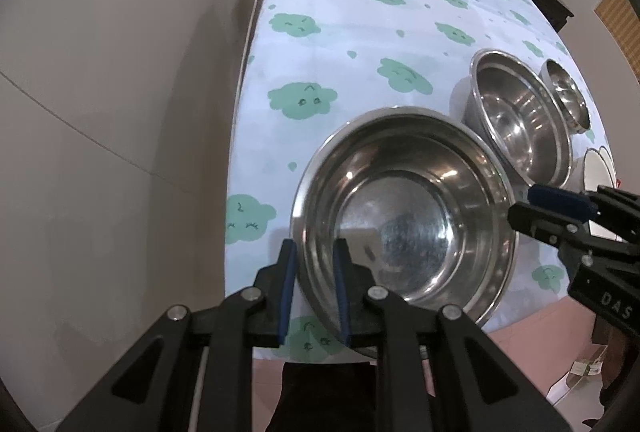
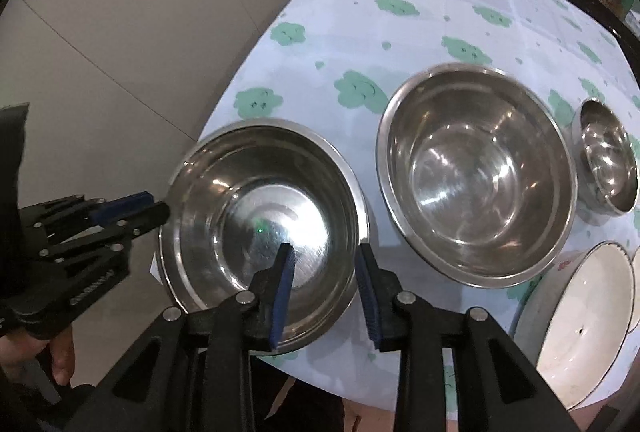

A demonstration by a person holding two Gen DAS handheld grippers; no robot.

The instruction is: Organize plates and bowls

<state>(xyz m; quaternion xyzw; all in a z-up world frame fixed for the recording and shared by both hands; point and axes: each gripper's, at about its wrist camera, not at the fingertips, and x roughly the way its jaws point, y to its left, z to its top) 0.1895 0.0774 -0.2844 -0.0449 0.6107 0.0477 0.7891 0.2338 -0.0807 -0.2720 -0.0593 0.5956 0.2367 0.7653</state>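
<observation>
The left tongs (image 1: pixel 314 288) clamp the near steel bowl's (image 1: pixel 404 216) rim at the bench (image 1: pixel 340 31) edge; the right tongs (image 2: pixel 326 288) straddle its other rim, parted. A second bowl (image 2: pixel 476 171) sits at two o'clock.

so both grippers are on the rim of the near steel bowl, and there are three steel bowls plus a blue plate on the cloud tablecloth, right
Nearly. The plate is white, not blue, as the right wrist view shows at the table's near right edge. The rest holds: the left gripper and the right gripper each straddle the rim of the near steel bowl, and three steel bowls sit on the cloud tablecloth.
</observation>
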